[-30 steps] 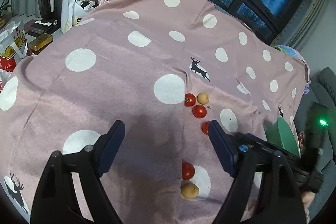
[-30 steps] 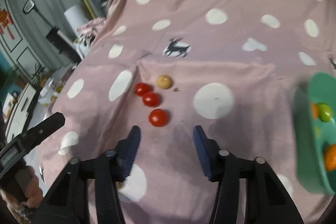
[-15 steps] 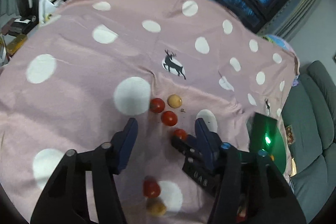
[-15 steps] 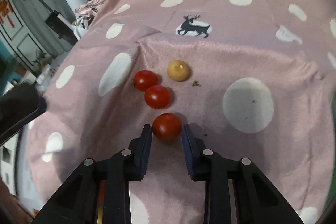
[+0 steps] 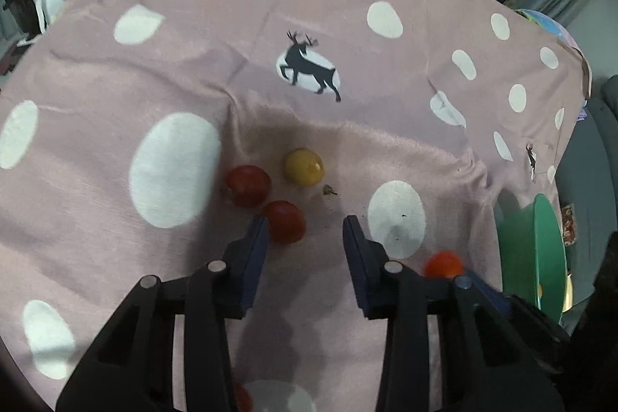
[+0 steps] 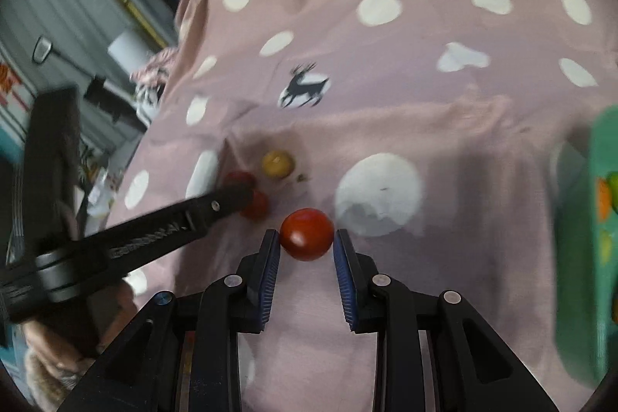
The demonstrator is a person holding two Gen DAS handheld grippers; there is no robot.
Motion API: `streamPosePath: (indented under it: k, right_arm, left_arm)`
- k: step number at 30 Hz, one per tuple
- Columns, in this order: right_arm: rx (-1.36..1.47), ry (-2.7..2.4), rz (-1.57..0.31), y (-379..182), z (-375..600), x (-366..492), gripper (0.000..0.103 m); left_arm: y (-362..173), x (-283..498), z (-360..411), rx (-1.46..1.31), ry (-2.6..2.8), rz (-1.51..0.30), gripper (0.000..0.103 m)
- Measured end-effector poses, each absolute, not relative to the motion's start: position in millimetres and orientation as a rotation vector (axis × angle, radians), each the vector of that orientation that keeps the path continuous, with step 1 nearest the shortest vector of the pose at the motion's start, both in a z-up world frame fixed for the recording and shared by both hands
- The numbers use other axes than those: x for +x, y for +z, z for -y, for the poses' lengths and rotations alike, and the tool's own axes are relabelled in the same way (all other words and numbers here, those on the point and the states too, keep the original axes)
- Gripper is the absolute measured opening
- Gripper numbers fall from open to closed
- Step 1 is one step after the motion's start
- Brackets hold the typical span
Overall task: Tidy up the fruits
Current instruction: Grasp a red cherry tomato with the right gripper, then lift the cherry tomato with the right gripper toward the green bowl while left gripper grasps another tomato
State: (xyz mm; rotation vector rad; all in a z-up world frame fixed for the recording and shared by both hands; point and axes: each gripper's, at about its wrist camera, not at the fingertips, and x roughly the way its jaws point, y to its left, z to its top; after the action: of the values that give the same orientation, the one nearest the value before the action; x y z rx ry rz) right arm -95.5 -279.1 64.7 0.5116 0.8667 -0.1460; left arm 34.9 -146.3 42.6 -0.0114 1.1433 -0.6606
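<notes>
My right gripper (image 6: 306, 238) is shut on a red tomato (image 6: 307, 230), which also shows in the left wrist view as the held tomato (image 5: 443, 264), right of a white dot. On the pink cloth lie two red tomatoes (image 5: 247, 186) (image 5: 284, 220) and a yellow one (image 5: 304, 166). My left gripper (image 5: 305, 230) hangs over them with its jaws closing. The nearer red tomato sits just inside its left finger (image 5: 255, 249); the right finger is apart from it. From the right wrist view the left gripper (image 6: 235, 197) reaches in from the left.
A green bowl (image 5: 544, 249) stands at the cloth's right edge, and in the right wrist view the bowl (image 6: 579, 257) holds orange and green fruit (image 6: 608, 193). Another red tomato (image 5: 241, 396) peeks out under my left gripper. Clutter lies beyond the left edge.
My left gripper moved forward to the tomato cluster and its jaws narrowed. My right gripper shut on the nearest red tomato and carried it to the right, toward the green bowl.
</notes>
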Motion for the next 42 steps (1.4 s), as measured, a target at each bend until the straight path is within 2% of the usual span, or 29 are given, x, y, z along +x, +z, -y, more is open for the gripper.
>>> streamPosePath:
  k: [13, 18, 24, 42]
  right_arm:
    - [0.569, -0.182, -0.788, 78.6, 298.6, -115.6, 0.029]
    - [0.577, -0.186, -0.780, 81.4, 301.2, -121.9, 0.029]
    - [0.581, -0.196, -0.773, 83.7, 303.4, -125.1, 0.029]
    - [0.580, -0.252, -0.653, 113.8, 317.3, -161.1, 0.029]
  left_arm:
    - [23.5, 47.0, 153.3, -0.027, -0.590, -1.154, 0.038]
    - [21.8, 45.8, 152.7, 0.004, -0.547, -1.127, 0.028]
    - [22.8, 42.4, 149.9, 0.005, -0.556, -1.110, 0.027]
    - [122.9, -44.3, 150.1, -0.021, -0.764, -0.796, 0.027]
